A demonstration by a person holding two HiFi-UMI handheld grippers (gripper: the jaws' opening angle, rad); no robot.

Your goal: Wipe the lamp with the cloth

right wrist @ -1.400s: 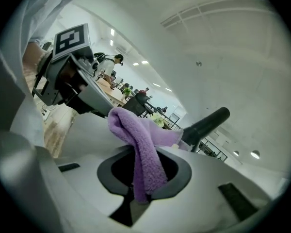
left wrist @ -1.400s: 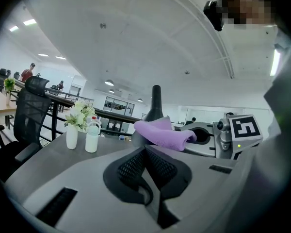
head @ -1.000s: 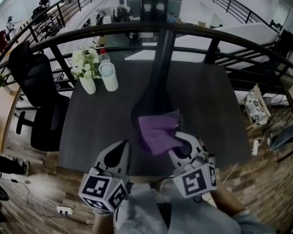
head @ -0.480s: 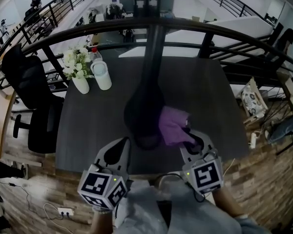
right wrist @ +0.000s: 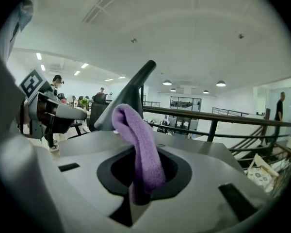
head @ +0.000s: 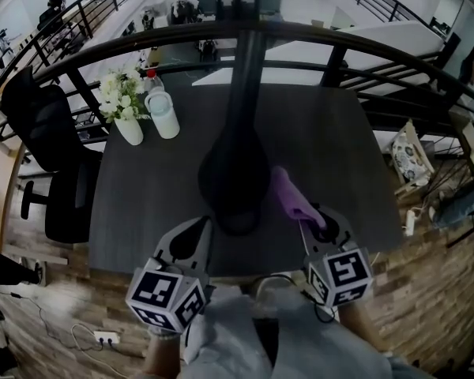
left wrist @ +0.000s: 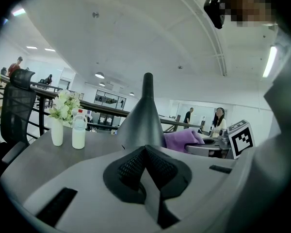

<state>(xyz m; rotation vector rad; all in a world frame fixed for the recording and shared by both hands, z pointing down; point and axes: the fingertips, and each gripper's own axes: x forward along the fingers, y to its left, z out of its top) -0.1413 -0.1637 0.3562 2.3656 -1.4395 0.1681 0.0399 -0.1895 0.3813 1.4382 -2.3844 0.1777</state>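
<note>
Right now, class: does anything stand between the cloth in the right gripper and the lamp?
Nothing visible does. The purple cloth, clamped in the right gripper, sits right beside the dark shade of the lamp; the vase and bottle stand far off left.

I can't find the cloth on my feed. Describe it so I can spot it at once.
Start at the dark table, then find the dark flared lamp near its front edge. Just right of the lamp, the cloth sticks up from the right tongs. It is the only purple thing there.
</note>
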